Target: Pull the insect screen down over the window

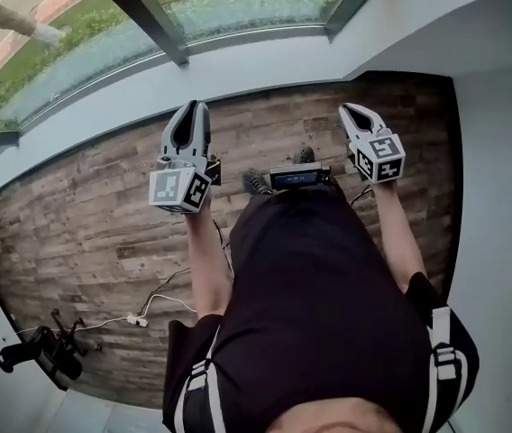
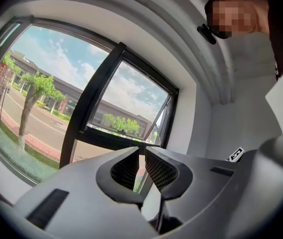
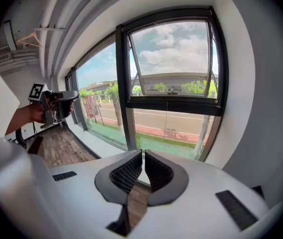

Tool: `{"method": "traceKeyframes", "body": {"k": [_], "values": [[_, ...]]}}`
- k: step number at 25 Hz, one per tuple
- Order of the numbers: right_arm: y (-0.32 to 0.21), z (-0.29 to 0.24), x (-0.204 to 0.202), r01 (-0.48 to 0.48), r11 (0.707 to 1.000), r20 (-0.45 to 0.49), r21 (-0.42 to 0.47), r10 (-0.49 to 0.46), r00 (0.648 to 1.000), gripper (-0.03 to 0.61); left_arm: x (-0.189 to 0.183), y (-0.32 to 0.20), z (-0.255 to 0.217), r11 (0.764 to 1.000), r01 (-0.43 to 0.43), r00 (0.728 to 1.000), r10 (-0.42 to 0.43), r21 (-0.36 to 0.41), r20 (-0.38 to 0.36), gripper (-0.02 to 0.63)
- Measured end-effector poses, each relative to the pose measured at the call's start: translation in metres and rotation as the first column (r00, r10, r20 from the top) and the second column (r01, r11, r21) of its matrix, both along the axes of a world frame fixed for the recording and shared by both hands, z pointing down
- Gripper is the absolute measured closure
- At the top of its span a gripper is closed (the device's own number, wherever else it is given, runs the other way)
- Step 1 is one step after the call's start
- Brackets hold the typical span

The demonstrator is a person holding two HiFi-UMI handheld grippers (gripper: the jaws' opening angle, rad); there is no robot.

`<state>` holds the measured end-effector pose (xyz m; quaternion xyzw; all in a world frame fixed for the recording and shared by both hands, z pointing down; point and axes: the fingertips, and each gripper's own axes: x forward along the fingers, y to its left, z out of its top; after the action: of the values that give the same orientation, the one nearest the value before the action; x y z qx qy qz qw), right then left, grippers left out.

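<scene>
The black-framed window point(image 3: 174, 59) fills the wall ahead, with a dark crossbar point(image 3: 174, 105) under its upper pane and a thin cord point(image 3: 167, 123) hanging below it. I cannot make out an insect screen over the glass. In the head view the window point(image 1: 238, 7) lies along the top. My left gripper point(image 1: 193, 114) is raised toward it, its jaws shut to a narrow slit on nothing point(image 2: 140, 152). My right gripper point(image 1: 350, 111) is held up alongside, also shut and empty point(image 3: 143, 153). The right gripper view shows the left gripper point(image 3: 57, 103) at its left edge.
A white sill point(image 1: 148, 88) runs under the glass, and a white wall point(image 1: 499, 197) closes the right side. On the wooden floor point(image 1: 103, 233) lie a white cable point(image 1: 134, 318) and a black stand point(image 1: 44, 350) at the lower left.
</scene>
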<state>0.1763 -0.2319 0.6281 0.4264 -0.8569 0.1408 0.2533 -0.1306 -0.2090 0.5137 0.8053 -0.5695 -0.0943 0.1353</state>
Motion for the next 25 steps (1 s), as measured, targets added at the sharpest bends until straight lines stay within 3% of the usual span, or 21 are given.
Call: {"method": "traceKeyframes", "body": {"k": [7,11,19,25], "values": [[0.022,-0.039,0.001,-0.012,0.998,0.114,0.065,0.005,0.993,0.555,0.005,0.038,-0.039,0.996,0.019,1.000,-0.019,0.088,0.000,0.572],[0.055,-0.053,0.034,-0.061,0.995,0.187,0.085,0.044,0.981,0.555,0.041,0.055,-0.050,0.996,-0.016,1.000,0.013,0.090,0.026,0.572],[0.149,-0.032,0.140,-0.179,0.984,0.304,-0.005,0.172,0.937,0.555,0.149,0.129,-0.057,0.993,-0.113,0.988,0.108,0.036,0.113,0.572],[0.181,-0.014,0.167,-0.172,0.984,0.407,-0.043,0.174,0.897,0.555,0.181,0.190,-0.051,0.995,-0.101,0.974,0.103,-0.022,0.199,0.572]]}}
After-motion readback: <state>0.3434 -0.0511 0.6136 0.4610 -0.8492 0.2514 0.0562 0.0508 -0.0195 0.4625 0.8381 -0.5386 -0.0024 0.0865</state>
